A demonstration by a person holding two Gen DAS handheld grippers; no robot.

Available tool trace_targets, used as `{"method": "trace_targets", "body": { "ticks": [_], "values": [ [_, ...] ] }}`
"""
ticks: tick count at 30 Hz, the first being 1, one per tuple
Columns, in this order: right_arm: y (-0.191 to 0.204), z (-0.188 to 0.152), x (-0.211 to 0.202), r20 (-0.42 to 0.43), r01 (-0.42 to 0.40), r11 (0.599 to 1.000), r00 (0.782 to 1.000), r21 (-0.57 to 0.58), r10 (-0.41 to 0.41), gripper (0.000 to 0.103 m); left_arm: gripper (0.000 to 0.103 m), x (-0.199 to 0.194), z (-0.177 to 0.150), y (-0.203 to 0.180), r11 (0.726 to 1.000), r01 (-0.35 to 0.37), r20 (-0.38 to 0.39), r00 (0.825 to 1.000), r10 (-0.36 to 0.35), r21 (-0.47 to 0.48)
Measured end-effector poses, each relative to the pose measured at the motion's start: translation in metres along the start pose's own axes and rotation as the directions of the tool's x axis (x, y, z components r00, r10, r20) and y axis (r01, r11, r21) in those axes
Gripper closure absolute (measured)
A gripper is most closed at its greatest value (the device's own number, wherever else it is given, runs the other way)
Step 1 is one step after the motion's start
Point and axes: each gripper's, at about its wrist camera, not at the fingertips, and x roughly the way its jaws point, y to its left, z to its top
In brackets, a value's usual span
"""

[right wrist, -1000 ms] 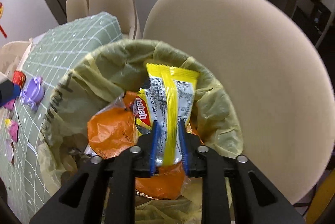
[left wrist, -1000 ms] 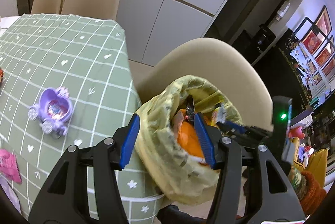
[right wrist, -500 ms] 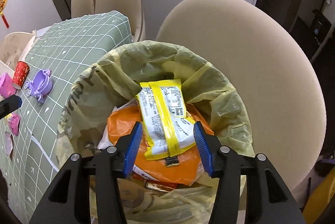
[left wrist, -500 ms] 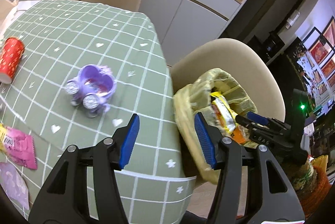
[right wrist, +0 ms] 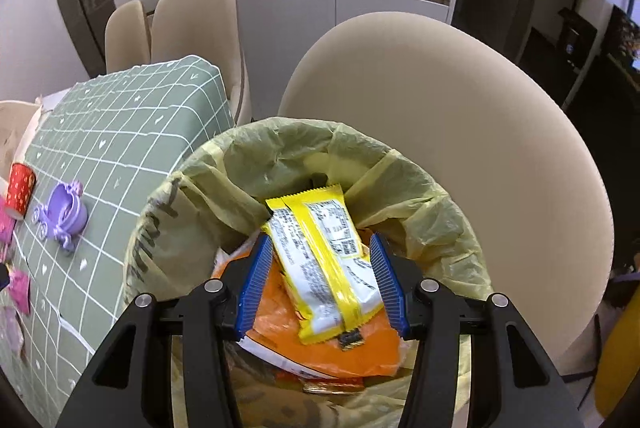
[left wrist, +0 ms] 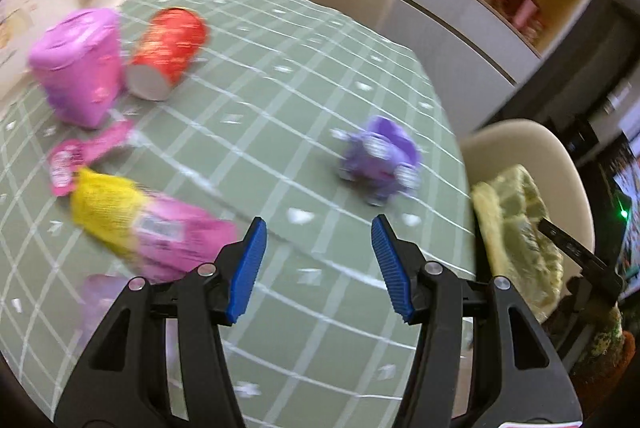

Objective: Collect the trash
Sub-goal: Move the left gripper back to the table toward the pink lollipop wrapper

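My right gripper point(right wrist: 322, 282) hangs open over the bin lined with a yellow-green bag point(right wrist: 208, 164). A yellow and white wrapper point(right wrist: 320, 260) lies loose on an orange wrapper point(right wrist: 332, 352) inside it, below and between the pads without touching them. My left gripper point(left wrist: 316, 264) is open and empty above the green checked tablecloth point(left wrist: 280, 100). A pink and yellow wrapper point(left wrist: 148, 228) lies just left of its left finger. Farther off lie a small pink wrapper point(left wrist: 80, 156), a pink pouch point(left wrist: 80, 68) and a red paper cup point(left wrist: 168, 52) on its side.
A purple toy carriage point(left wrist: 380, 164) stands near the table's right edge, also seen in the right wrist view as the carriage point(right wrist: 62, 216). Beige chairs point(right wrist: 460, 148) ring the table; the bin point(left wrist: 516, 236) sits beside one. Cabinets and shelves line the far wall.
My right gripper let go of the yellow wrapper, which dropped into the bin, then rose a little. My left gripper swung left from the bin to over the table's trash.
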Motion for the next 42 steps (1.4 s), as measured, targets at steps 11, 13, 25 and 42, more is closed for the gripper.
{"method": "trace_targets", "body": {
  "ticks": [11, 13, 25, 42],
  "values": [
    [0.01, -0.008, 0.003, -0.009, 0.023, 0.999, 1.0, 0.028, -0.023, 0.055, 0.051, -0.013, 0.013, 0.1, 0.949, -0.264, 0.107, 0.953, 0.284, -0.174],
    [0.009, -0.008, 0.003, -0.01, 0.029, 0.999, 1.0, 0.035, -0.028, 0.055, 0.051, -0.007, 0.018, 0.115, 0.936, -0.303, 0.098, 0.941, 0.323, -0.179],
    [0.01, -0.006, 0.01, -0.024, 0.075, 0.996, 0.997, 0.055, -0.074, 0.055, 0.051, 0.024, 0.045, 0.134, 0.945, -0.297, 0.068, 0.949, 0.308, -0.135],
    [0.03, -0.001, -0.012, 0.022, 0.062, 0.998, 0.998, 0.025, -0.062, 0.055, 0.051, 0.011, 0.05, 0.146, 0.976, -0.104, 0.054, 0.994, 0.096, 0.189]
  ]
}}
